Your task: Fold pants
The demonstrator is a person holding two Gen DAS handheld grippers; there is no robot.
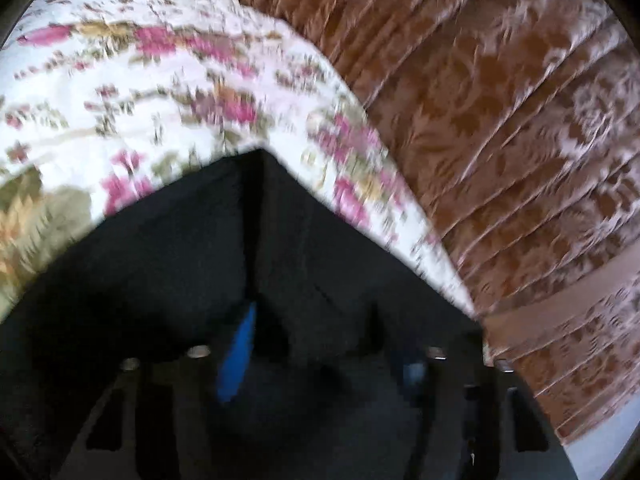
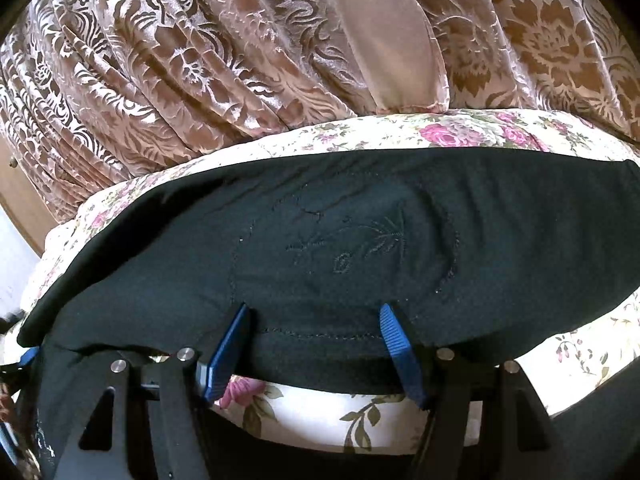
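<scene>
Black pants (image 2: 340,240) lie on the floral bedspread (image 2: 304,400); right gripper (image 2: 316,344) spread over their hem, left gripper (image 1: 320,360) blurred, state unclear

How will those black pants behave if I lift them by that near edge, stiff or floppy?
Probably floppy: the black pants lie creased and follow the floral bedspread beneath. Likely light, being thin cloth. They may sag between the right gripper's fingers, which stand apart.
</scene>
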